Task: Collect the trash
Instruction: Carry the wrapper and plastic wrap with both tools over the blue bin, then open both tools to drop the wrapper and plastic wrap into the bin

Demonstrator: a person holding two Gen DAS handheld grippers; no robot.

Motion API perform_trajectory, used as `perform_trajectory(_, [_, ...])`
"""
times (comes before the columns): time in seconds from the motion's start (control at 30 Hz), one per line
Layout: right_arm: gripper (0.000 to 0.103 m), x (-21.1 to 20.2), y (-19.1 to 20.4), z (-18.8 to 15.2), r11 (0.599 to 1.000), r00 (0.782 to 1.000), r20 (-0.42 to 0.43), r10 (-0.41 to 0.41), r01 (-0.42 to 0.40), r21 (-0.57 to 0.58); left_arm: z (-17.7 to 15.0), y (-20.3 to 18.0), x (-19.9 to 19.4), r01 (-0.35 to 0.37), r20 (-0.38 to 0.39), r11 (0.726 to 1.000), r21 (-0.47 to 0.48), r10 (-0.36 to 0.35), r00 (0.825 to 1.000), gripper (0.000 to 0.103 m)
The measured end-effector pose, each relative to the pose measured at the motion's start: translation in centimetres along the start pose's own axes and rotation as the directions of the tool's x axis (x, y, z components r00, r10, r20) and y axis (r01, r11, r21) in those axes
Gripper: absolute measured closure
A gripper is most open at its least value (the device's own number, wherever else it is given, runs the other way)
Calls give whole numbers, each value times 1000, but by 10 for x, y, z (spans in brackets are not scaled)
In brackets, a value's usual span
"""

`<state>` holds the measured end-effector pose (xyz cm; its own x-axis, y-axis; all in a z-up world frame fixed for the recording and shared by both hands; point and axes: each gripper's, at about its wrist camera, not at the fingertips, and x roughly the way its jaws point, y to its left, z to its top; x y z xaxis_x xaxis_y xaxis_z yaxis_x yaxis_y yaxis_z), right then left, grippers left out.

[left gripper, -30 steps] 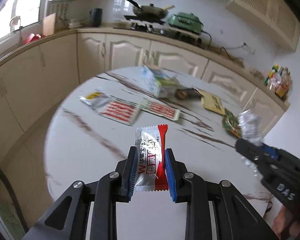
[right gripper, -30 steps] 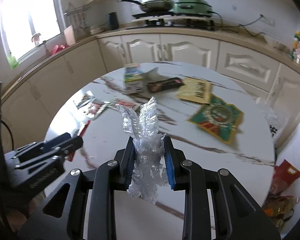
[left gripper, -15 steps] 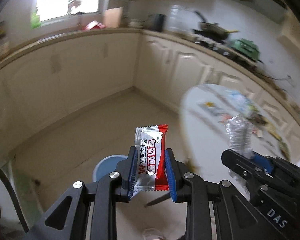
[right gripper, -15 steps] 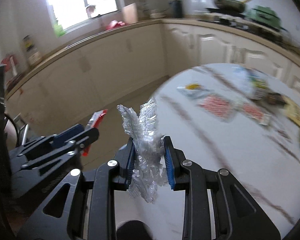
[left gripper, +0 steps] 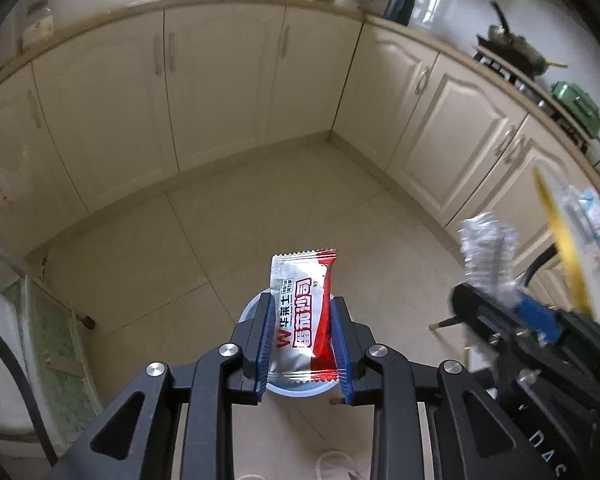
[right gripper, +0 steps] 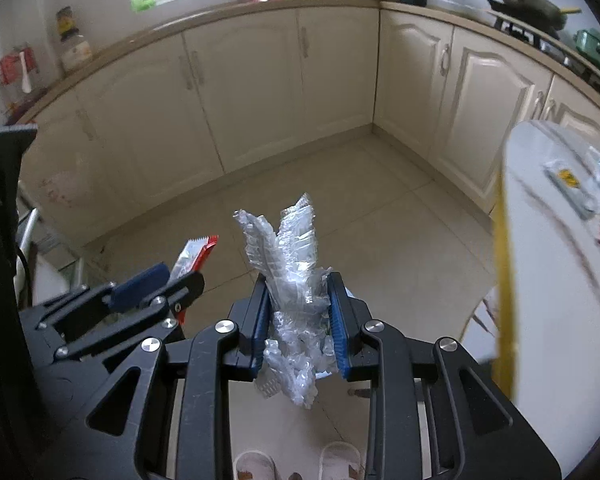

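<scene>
My left gripper [left gripper: 302,340] is shut on a red and white snack wrapper [left gripper: 302,312] and holds it over a light blue bin [left gripper: 300,390] on the floor, mostly hidden behind the fingers. My right gripper [right gripper: 300,320] is shut on crumpled clear plastic [right gripper: 292,280], also above the floor. The right gripper with its plastic [left gripper: 486,256] shows at the right of the left wrist view. The left gripper with its wrapper [right gripper: 194,258] shows at the left of the right wrist view.
Cream kitchen cabinets [left gripper: 220,92] curve around a beige tiled floor [left gripper: 260,208]. The white round table [right gripper: 548,280] with more wrappers is at the right edge. A stove with a pan [left gripper: 516,48] sits on the counter. White slippers [right gripper: 296,464] are below.
Both grippers have swung left from above the table to above the floor, each keeping its trash. The blue bin has come under the left gripper.
</scene>
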<state>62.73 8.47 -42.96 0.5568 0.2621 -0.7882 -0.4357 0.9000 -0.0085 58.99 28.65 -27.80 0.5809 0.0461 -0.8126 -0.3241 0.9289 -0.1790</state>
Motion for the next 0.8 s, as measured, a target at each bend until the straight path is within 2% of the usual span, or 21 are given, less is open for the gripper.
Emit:
perform_trajectory(0.1, [77, 16, 7, 4, 995, 996, 30, -87, 88, -49, 5, 8, 24, 20, -23, 1000, -19, -20, 1000, 79])
perform_trajectory(0.13, [77, 23, 6, 6, 995, 995, 22, -94, 95, -40, 7, 10, 32, 24, -34, 999, -30, -25, 999, 79])
perform_trajectory(0.27, [77, 50, -7, 4, 997, 998, -14, -68, 68, 20, 19, 24, 56, 33, -49, 999, -41, -35, 998, 73])
perform_trajectory(0.33, [77, 65, -17, 0, 998, 998, -47, -30, 32, 54, 27, 31, 69, 41, -59, 997, -67, -45, 997, 65])
perform_trajectory(0.47, [75, 84, -25, -4, 998, 996, -84, 5, 1, 66, 40, 46, 89, 2, -63, 996, -94, -7, 998, 57])
perform_trajectory(0.53, [75, 92, -25, -5, 996, 995, -90, 41, -35, 76, 42, 51, 92, -7, -67, 993, -115, 0, 998, 52])
perform_trajectory(0.63, [72, 97, -22, -9, 997, 995, -83, 55, -50, 57, 45, 59, 88, -25, -55, 990, -142, 17, 998, 50])
perform_trajectory(0.8, [57, 103, -15, -7, 998, 997, -52, 61, -60, 19, 43, 68, 65, -65, -20, 983, -172, 63, 998, 50])
